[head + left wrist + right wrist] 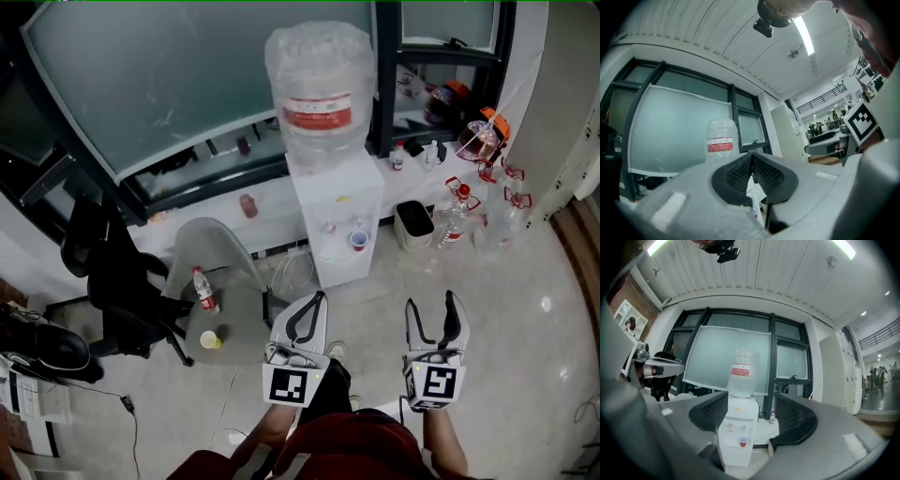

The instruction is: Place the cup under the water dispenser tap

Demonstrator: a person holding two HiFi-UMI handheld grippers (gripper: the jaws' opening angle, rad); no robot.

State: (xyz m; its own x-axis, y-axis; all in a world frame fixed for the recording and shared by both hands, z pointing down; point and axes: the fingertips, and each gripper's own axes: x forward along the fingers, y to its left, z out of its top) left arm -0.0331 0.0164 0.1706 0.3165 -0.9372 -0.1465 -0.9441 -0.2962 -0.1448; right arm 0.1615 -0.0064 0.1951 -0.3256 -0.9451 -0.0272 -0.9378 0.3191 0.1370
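The white water dispenser [330, 202] stands against the window wall with a big clear bottle [318, 82] on top. A small red cup [359, 241] sits on its drip ledge, below the right-hand tap. Both grippers hover well short of it, in front of the person. My left gripper [317, 298] has its jaws closed together with nothing between them; its own view shows the pads [740, 171] meeting. My right gripper [433, 305] is open and empty. Between its jaws in the right gripper view I see the dispenser [737, 427] and cup [743, 441] far off.
A black office chair [117, 281] stands at left. Beside it a grey chair [211, 248] holds a plastic bottle [202, 291] and a yellow cup [211, 339]. A dark bin [413, 223] and several large bottles [457, 214] stand right of the dispenser.
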